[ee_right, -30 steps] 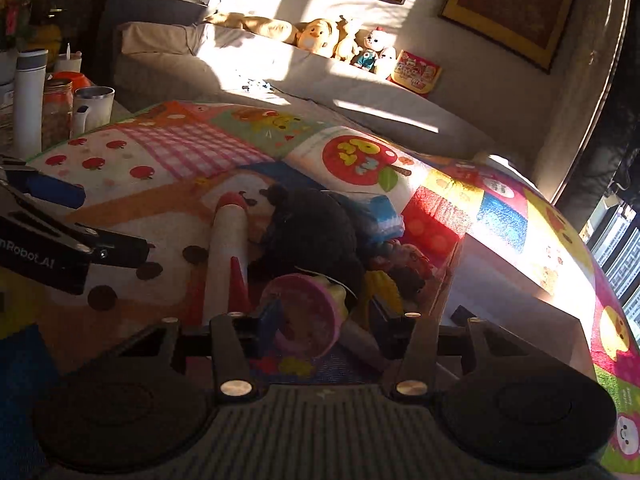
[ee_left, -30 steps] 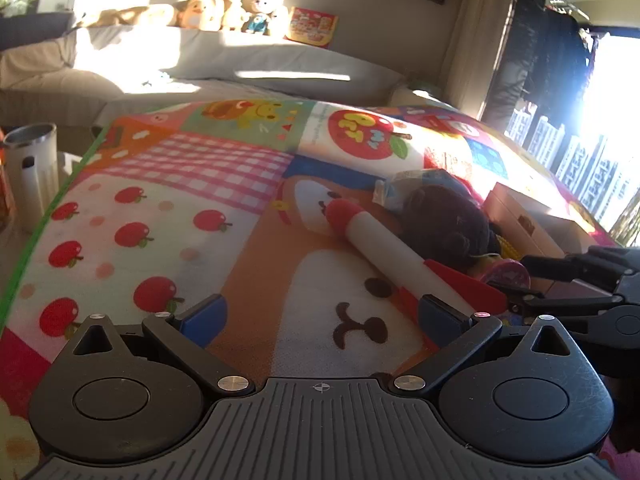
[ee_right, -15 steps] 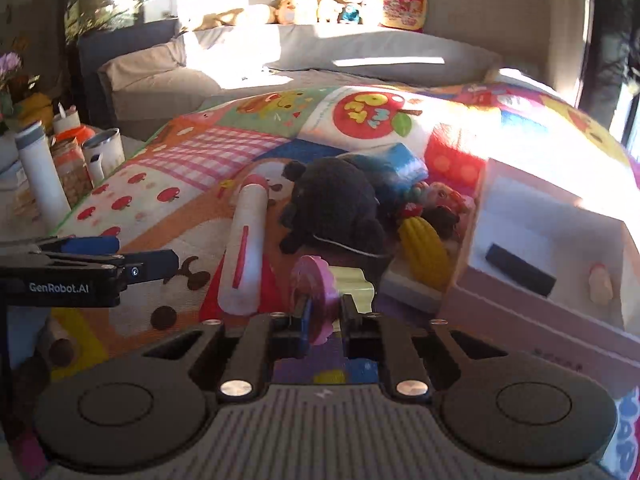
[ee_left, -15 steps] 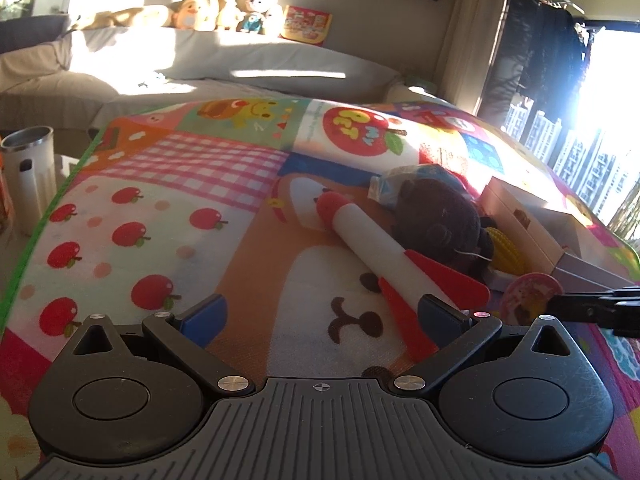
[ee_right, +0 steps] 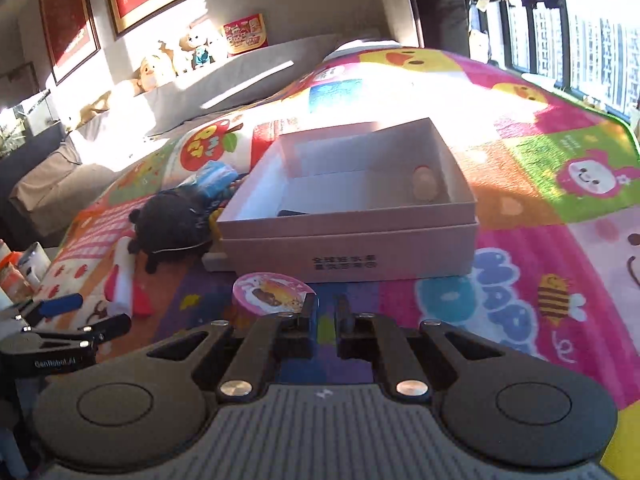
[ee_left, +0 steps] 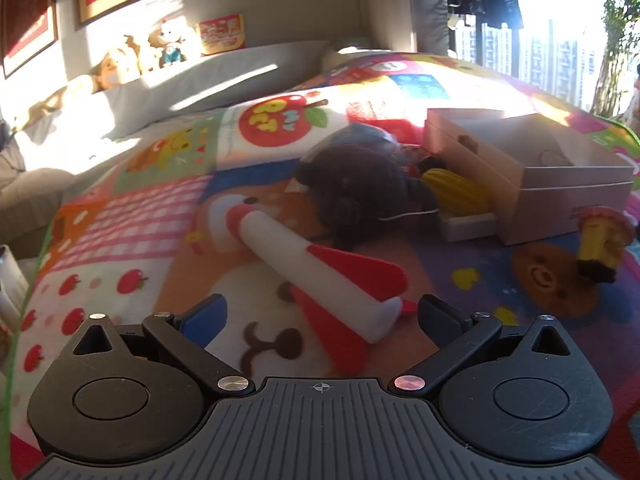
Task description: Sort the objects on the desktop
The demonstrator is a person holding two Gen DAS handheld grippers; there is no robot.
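My right gripper [ee_right: 326,312] is shut on a pink round toy [ee_right: 274,294] and holds it just in front of the open pink box [ee_right: 352,216]. In the left wrist view the toy [ee_left: 600,236] shows with a yellow stem, beside the box [ee_left: 528,176]. The box holds a small egg-shaped figure [ee_right: 425,182] and a dark flat item [ee_right: 292,213]. My left gripper [ee_left: 320,316] is open, its jaws either side of the tail of a white and red toy rocket [ee_left: 320,268]. A black plush [ee_left: 364,192] and a yellow toy [ee_left: 456,190] lie behind it.
A colourful play mat [ee_right: 540,248] covers the surface. A blue packet [ee_right: 218,176] lies behind the plush. A flat white piece [ee_left: 466,224] sits by the box's left side. Cups and jars [ee_right: 24,268] stand off the mat at far left. A sofa with stuffed toys [ee_left: 132,60] is behind.
My right gripper has carried the pink toy right, up to the front of the box. My left gripper has moved closer to the rocket's tail and swung right.
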